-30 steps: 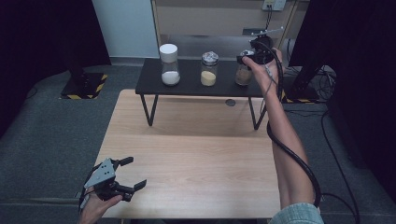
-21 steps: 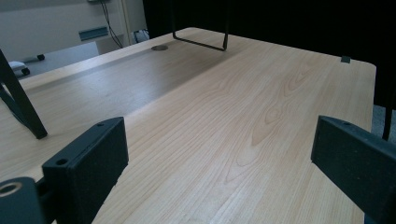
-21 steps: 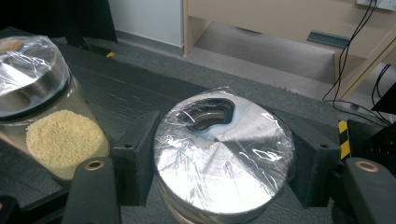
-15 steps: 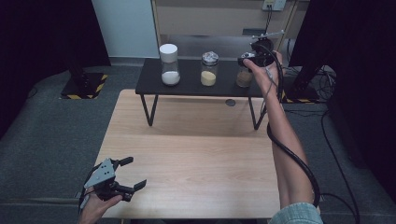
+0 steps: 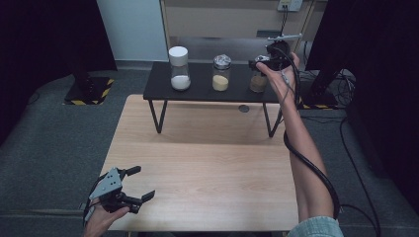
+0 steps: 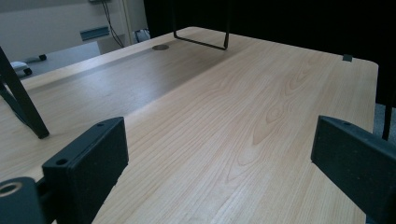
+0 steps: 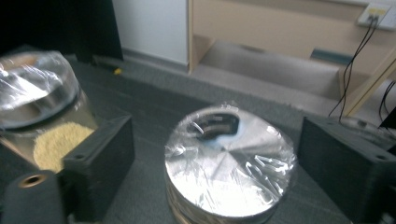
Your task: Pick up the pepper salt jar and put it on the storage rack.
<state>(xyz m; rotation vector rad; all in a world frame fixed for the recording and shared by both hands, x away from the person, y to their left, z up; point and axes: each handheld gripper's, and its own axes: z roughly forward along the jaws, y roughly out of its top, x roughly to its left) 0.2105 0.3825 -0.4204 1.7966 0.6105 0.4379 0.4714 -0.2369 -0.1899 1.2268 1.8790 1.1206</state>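
Three jars stand in a row on a low black shelf (image 5: 158, 85): a white-lidded one (image 5: 179, 69), a yellow-filled one (image 5: 221, 74) and a brown-filled one (image 5: 257, 83) at the right. My right gripper (image 5: 263, 63) hovers over the brown jar. In the right gripper view its jaws have just been opening and stand apart on either side of the jar's foil-wrapped silver lid (image 7: 229, 182), without touching it; the right gripper (image 7: 219, 154) is open. The yellow jar (image 7: 51, 140) is at the left there. My left gripper (image 5: 142, 182) rests open at the wooden table's front left, with bare wood between the jaws of the left gripper (image 6: 219, 154).
The black shelf stands on thin metal legs (image 5: 157, 116) at the far end of the wooden table (image 5: 207, 163). A small round grommet (image 5: 243, 108) sits in the tabletop near the shelf. A black cable (image 5: 316, 173) trails along the right forearm. Grey carpet surrounds the table.
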